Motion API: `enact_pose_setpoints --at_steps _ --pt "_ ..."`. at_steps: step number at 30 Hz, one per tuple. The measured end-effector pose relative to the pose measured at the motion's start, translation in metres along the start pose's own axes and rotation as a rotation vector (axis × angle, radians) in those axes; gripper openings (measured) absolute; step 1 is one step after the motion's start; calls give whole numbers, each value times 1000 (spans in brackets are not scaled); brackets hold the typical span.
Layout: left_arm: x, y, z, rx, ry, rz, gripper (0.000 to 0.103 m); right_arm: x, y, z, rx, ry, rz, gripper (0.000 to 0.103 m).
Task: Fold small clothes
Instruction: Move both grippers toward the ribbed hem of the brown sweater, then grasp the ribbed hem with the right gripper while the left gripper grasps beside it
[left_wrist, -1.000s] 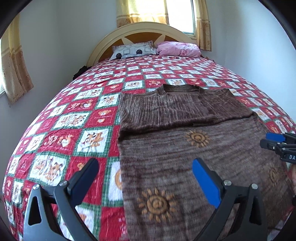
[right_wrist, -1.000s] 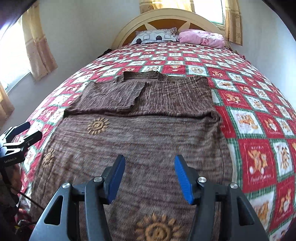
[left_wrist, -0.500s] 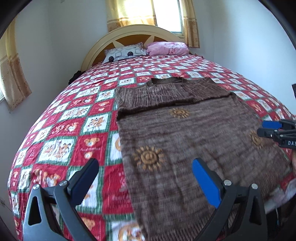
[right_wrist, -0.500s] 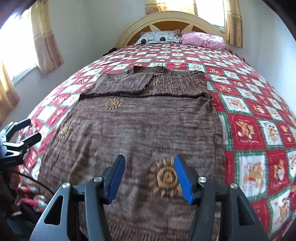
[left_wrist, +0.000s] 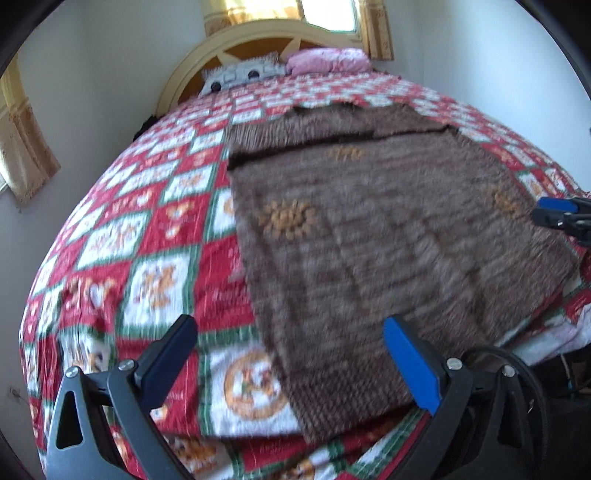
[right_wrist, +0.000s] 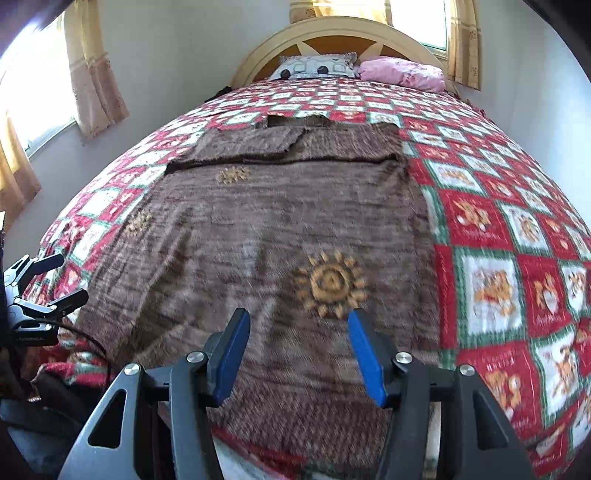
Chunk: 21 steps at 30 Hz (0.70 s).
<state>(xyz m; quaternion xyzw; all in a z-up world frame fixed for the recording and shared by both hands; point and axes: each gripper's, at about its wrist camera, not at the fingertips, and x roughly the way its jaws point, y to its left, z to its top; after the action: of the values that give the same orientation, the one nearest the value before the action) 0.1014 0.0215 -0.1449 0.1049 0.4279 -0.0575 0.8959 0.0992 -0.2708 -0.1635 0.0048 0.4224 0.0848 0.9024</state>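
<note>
A brown knitted sweater with orange sun motifs lies flat on the bed, both sleeves folded across its chest at the far end; it also shows in the right wrist view. Its hem reaches the near bed edge. My left gripper is open and empty, hovering over the hem's left corner. My right gripper is open and empty, above the hem near a sun motif. Each gripper appears at the other view's edge: the right gripper, the left gripper.
The bed has a red, green and white patchwork quilt. Two pillows lie by the cream headboard. Walls stand left and right, with curtained windows. A dark cable hangs at the near bed edge.
Both grippers have pulled back toward the foot of the bed and now sit over the sweater's hem. The sweater has not moved. Both stay open.
</note>
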Motion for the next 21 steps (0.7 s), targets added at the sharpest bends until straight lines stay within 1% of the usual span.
enact_pose_setpoints --at_steps 4,7,9,11,13,15,18,21 --pt "5 7 -11 -42 62 6 103 -10 -16 -17 33 10 -33 57" --pt "6 11 -14 -67 79 14 103 -16 -27 -28 55 17 -52 57" --pt "7 12 -18 -81 93 2 103 -20 -33 -35 70 20 -63 57" --pt "10 11 -20 -87 112 -19 100 -23 -37 -39 83 18 -68 57" --pt "12 9 -22 -92 126 -40 90 -26 -41 -43 96 15 -75 57" --pt "13 8 -23 -101 136 -64 88 -26 -43 -45 99 21 -85 57" --pt "14 7 -23 -110 143 -90 81 -27 -46 -50 104 28 -93 57" --pt "13 6 -24 -112 143 -98 80 -24 -46 -54 106 44 -95 57"
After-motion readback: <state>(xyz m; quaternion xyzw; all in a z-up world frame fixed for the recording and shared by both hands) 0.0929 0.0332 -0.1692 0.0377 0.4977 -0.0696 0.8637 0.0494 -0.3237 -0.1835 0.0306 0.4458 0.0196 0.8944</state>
